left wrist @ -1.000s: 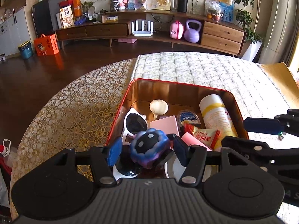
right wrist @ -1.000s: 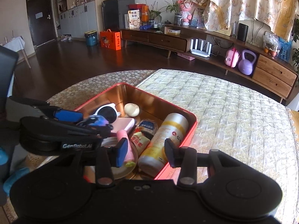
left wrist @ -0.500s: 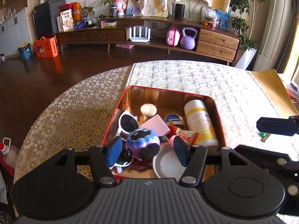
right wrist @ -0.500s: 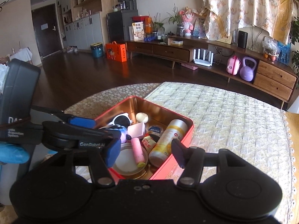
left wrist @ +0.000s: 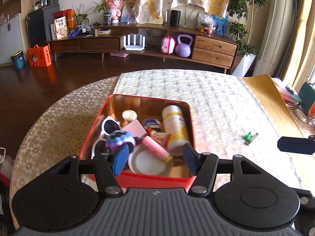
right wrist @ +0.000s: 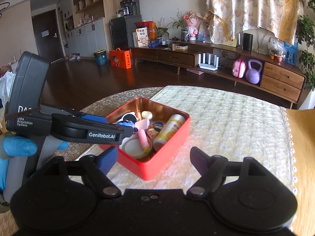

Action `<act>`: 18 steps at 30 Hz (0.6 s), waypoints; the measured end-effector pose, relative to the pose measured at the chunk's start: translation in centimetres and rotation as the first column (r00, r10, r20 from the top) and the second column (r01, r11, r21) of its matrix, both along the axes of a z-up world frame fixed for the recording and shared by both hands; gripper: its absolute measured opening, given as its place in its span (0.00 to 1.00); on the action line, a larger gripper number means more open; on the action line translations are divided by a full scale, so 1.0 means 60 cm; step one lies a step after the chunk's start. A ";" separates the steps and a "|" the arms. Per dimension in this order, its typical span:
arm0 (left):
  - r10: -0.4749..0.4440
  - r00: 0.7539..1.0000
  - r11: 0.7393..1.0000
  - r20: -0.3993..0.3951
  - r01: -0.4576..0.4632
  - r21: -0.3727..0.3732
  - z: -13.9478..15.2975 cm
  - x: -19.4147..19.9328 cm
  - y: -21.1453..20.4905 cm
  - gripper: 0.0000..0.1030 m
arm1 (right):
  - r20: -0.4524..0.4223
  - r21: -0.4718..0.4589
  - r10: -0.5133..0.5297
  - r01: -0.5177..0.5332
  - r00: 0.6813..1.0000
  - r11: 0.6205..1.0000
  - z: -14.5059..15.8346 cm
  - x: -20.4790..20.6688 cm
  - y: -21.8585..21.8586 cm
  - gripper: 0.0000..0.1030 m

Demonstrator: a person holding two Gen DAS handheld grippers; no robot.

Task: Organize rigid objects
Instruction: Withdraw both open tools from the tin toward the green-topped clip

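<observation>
Left hand-held gripper (left wrist: 155,159): released, nothing between its pads; it hangs over the near rim of the tin, at 6 o'clock in its own view.
Right hand-held gripper (right wrist: 153,160): jaws opening, nothing between them; only the near corner of the tin lies in the gap.
Gloved hand (right wrist: 16,147): blue glove at 9 o'clock in the right view, wrapped around the left tool's handle.
Red tin (left wrist: 137,178): open, gold inside, resting on the surface just beyond both tools.
Purple-blue toy (left wrist: 120,138): in the tin's near-left part, at 10 o'clock from the left tool's blue pad, lying free on the white sunglasses (left wrist: 109,125).
Pink stick (left wrist: 155,147): lies slanted across the white round lid (left wrist: 146,162) at the tin's near side.
Yellow-white bottle (left wrist: 175,125): lying along the tin's right wall.
Pink box (left wrist: 134,128): mid-tin, with a cream shell-like piece (left wrist: 129,115) behind it at 12 o'clock.
Surface (left wrist: 216,98): round, under a pale quilted cloth; a small green item (left wrist: 249,137) lies at 3 o'clock, well apart from the tin.
</observation>
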State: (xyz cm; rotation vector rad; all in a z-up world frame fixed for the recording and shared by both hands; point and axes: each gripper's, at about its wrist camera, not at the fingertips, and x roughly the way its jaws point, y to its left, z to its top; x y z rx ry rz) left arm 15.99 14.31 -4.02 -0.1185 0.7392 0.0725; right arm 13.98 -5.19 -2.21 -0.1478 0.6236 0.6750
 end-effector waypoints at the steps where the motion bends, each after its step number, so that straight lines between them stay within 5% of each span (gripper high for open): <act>1: -0.003 1.000 1.000 0.001 0.003 -0.004 0.001 -0.003 -0.006 0.58 | -0.001 0.005 -0.004 0.004 1.000 1.000 0.001 -0.002 -0.008 0.81; 5: -0.016 1.000 1.000 0.013 0.017 -0.013 0.004 -0.016 -0.033 0.74 | 0.009 0.012 -0.025 0.025 1.000 1.000 0.000 -0.011 -0.044 0.84; 18: -0.096 0.995 0.994 -0.011 0.096 -0.047 -0.012 -0.005 -0.152 0.75 | 0.020 0.040 -0.136 0.135 0.990 0.990 -0.041 -0.013 -0.181 0.99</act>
